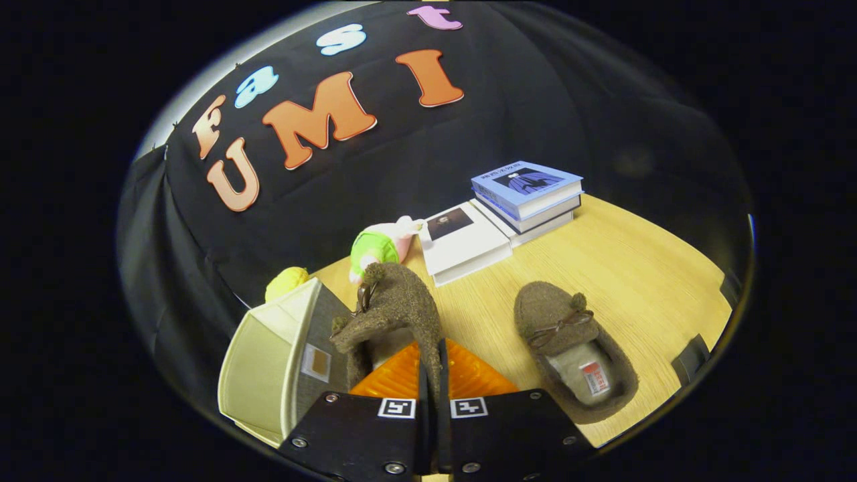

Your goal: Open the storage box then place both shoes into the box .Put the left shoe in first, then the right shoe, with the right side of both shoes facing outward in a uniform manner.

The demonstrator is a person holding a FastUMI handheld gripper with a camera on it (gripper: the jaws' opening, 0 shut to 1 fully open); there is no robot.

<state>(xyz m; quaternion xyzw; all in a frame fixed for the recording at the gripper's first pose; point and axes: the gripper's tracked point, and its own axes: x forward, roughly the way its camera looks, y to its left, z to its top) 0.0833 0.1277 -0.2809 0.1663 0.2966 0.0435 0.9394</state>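
My gripper [434, 375] is shut on the side wall of a brown fuzzy slipper [395, 311]. The slipper hangs tilted just ahead of the fingers, its toe with bow and pompom pointing away, held off the table. Right beside it stands the storage box [268, 355], with a grey wall and a pale cream flap or lid facing me; its inside is hidden. The second brown slipper [569, 341] lies flat on the wooden table [643, 268] on the other side of the fingers, opening up, with a red label on its insole.
Beyond the held slipper lie a green and pink plush toy [378, 248], a white book [462, 244] and a stack of books with a blue cover [529, 191]. A yellow object [286, 281] sits behind the box. Black clamps [691, 358] grip the table's edge.
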